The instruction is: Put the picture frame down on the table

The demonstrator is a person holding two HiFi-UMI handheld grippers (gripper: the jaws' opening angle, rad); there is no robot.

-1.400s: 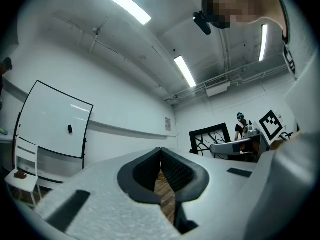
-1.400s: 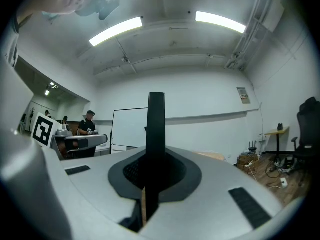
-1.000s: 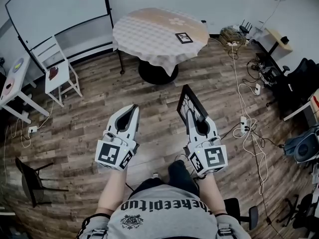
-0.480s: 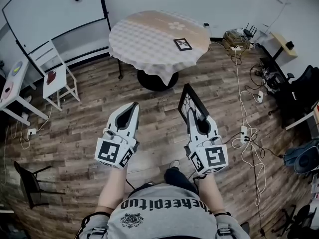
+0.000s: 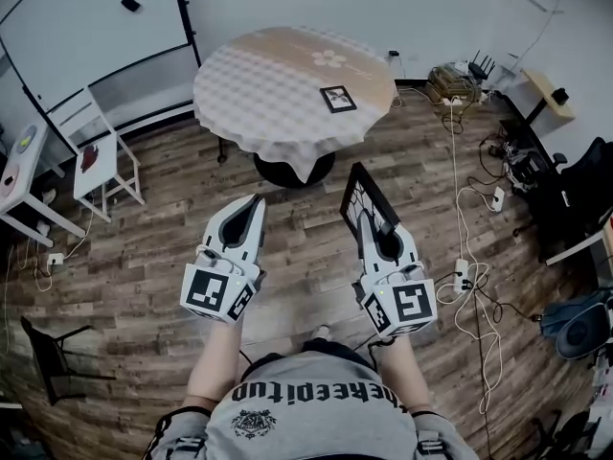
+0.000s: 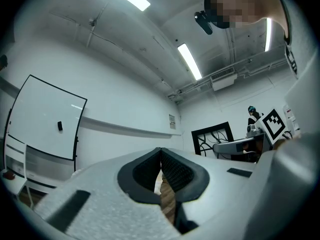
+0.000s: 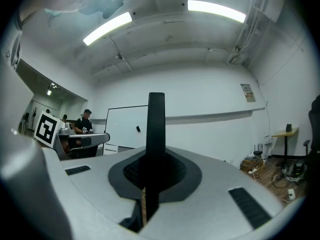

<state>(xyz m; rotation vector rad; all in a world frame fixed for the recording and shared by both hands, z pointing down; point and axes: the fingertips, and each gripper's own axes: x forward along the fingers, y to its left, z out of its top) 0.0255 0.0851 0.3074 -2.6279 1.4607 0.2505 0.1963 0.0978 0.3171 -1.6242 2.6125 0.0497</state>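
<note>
Open floor [image 5: 305,220] lies ahead of my right claw [image 5: 366,220] and its picture frame [image 5: 367,195], up to the worktop [image 5: 251,82]. There a small frame [image 5: 337,98] blocks the patch straight ahead; leftward the cloth is bare.

Wood floor [image 5: 144,247], whiteboard [image 5: 86,27], white chair [image 5: 96,156]

Head view steeply down; all share picture frame [image 5: 363,197].

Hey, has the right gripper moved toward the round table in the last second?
Yes. The right gripper, shut on the picture frame, is nearer the round table than before.
</note>
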